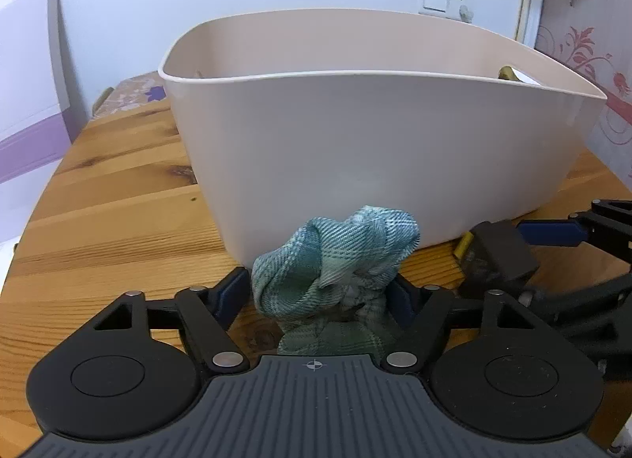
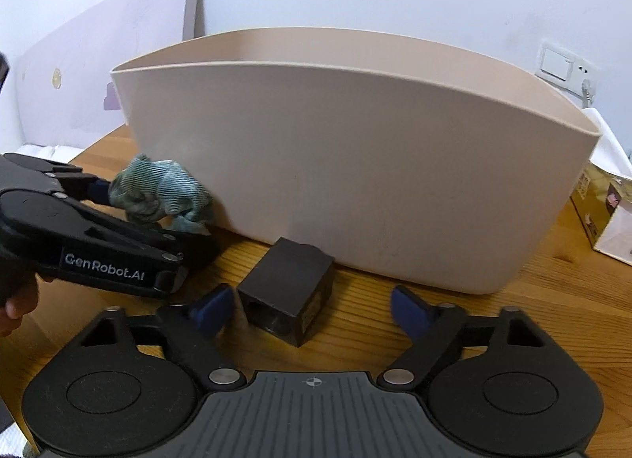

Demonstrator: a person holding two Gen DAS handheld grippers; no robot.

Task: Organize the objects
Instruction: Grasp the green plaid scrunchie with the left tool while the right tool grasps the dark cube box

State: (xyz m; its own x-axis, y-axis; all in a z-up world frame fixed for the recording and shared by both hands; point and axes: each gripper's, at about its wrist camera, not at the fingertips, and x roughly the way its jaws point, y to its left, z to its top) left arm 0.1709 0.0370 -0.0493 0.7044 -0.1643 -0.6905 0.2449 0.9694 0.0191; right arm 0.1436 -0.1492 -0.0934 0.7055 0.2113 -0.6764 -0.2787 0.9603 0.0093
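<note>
A crumpled teal plaid cloth sits between the fingers of my left gripper, which is shut on it just in front of the beige plastic bin. The right wrist view shows the cloth against the bin wall with the left gripper holding it. My right gripper is open around a small black box on the wooden table; the box touches neither finger clearly. The black box also shows at the right of the left wrist view.
A gold and white carton stands at the right of the bin. A wall socket is behind the bin. A purple-and-white panel stands off the table's left edge. Items inside the bin are mostly hidden.
</note>
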